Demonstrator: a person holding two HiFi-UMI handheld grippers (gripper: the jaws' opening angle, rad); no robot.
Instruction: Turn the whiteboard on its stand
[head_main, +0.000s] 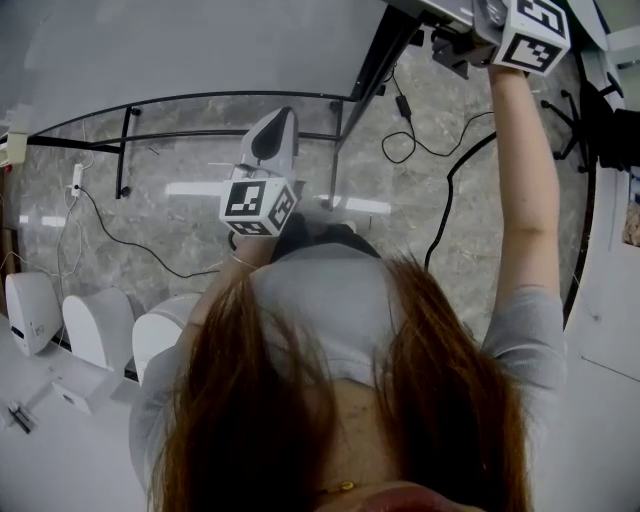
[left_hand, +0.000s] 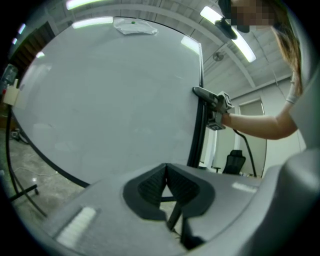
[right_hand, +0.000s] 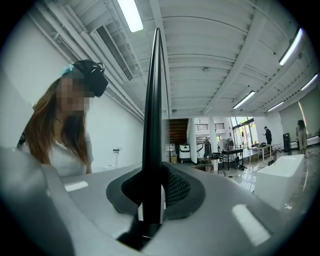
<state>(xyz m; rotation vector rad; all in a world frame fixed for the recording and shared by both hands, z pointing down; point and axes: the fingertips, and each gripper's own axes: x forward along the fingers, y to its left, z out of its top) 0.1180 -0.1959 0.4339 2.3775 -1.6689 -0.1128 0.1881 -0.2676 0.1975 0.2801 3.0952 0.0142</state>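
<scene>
White whiteboard (left_hand: 115, 95), edge (right_hand: 152, 100) lengthwise in right tongs (right_hand: 150, 196)

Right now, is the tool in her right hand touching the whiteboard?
Touching. The right gripper view shows the right tool clamped on the black edge of the whiteboard, which rises between its jaws.

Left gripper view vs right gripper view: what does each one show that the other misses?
Left only: the whiteboard's broad white face, part of the stand near the floor, the right claw seen from outside, clamped on the board's black side frame, and the left claw, shut and empty. Right only: that frame edge-on, pinched between the right claw's pads, plus the open hall with desks behind. Both: the frame, the person and ceiling lights.
</scene>
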